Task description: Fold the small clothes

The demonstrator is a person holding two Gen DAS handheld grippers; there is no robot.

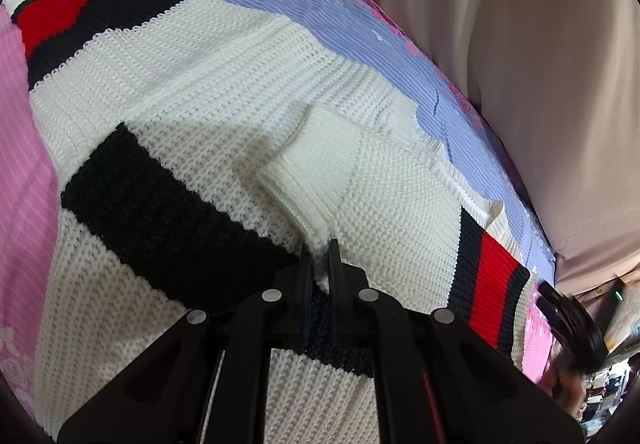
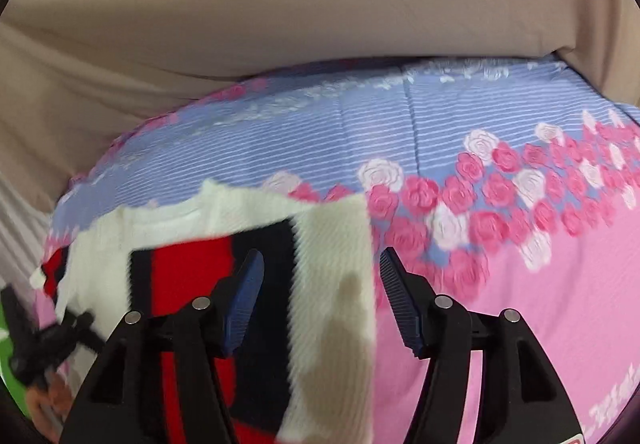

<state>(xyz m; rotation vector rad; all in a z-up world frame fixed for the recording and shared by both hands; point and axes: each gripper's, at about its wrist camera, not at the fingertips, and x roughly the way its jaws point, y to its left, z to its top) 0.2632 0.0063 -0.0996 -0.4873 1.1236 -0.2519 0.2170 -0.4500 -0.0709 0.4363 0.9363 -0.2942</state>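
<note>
The left gripper (image 1: 323, 258) pinches a white knit sweater (image 1: 224, 84) spread on a floral bedsheet (image 2: 520, 284), right gripper (image 2: 320, 284) spread wide above its striped edge.

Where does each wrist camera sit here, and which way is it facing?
Left wrist: sits behind the left gripper, looking down along it at the knit sweater on the floral bedsheet; jaws shut on sweater fabric; the right gripper shows at the right edge.
Right wrist: sits behind the right gripper, facing across the bedsheet toward the beige fabric; jaws open over the sweater's edge; the left gripper shows at the left edge.
Shared: sweater, bedsheet, beige fabric.
</note>
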